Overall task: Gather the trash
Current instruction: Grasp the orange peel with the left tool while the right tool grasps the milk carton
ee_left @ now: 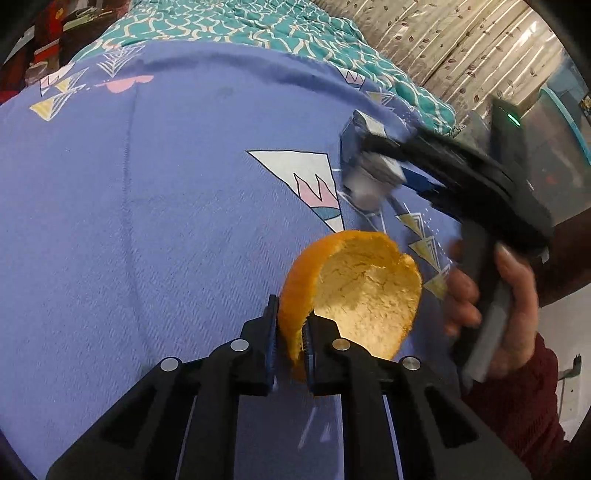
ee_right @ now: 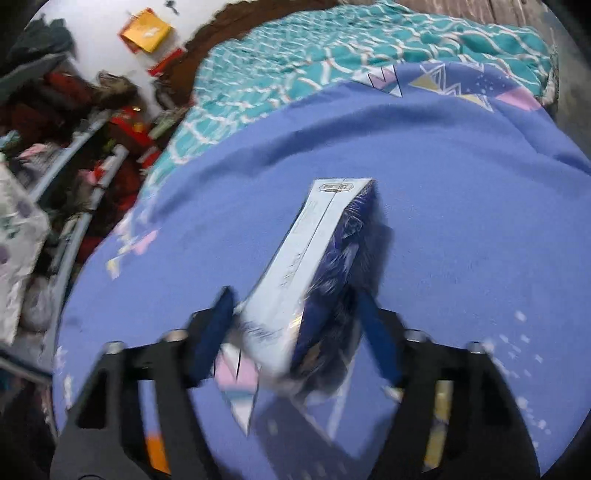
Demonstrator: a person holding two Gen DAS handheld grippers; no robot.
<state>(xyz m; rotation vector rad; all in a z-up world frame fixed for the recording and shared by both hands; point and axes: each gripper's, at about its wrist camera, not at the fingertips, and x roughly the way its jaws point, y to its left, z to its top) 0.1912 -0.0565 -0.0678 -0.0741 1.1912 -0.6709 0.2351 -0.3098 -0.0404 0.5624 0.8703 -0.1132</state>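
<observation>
My left gripper [ee_left: 291,334] is shut on an orange peel [ee_left: 354,291], a cupped half with its pale inside facing right, held just above a purple blanket [ee_left: 166,206]. My right gripper [ee_right: 295,325] is shut on a blue and silver carton [ee_right: 317,273], gripped at its near end and pointing away over the blanket. In the left wrist view the right gripper [ee_left: 373,158] shows at the right with the carton [ee_left: 365,162] in its fingers, beyond the peel. The right wrist view is motion-blurred.
The purple blanket [ee_right: 443,229] with triangle prints lies over a teal patterned quilt [ee_right: 295,55]. Left of the bed is a metal rack [ee_right: 85,173] with cluttered clothes and a yellow packet [ee_right: 146,31]. A patterned curtain [ee_left: 461,48] hangs at the right.
</observation>
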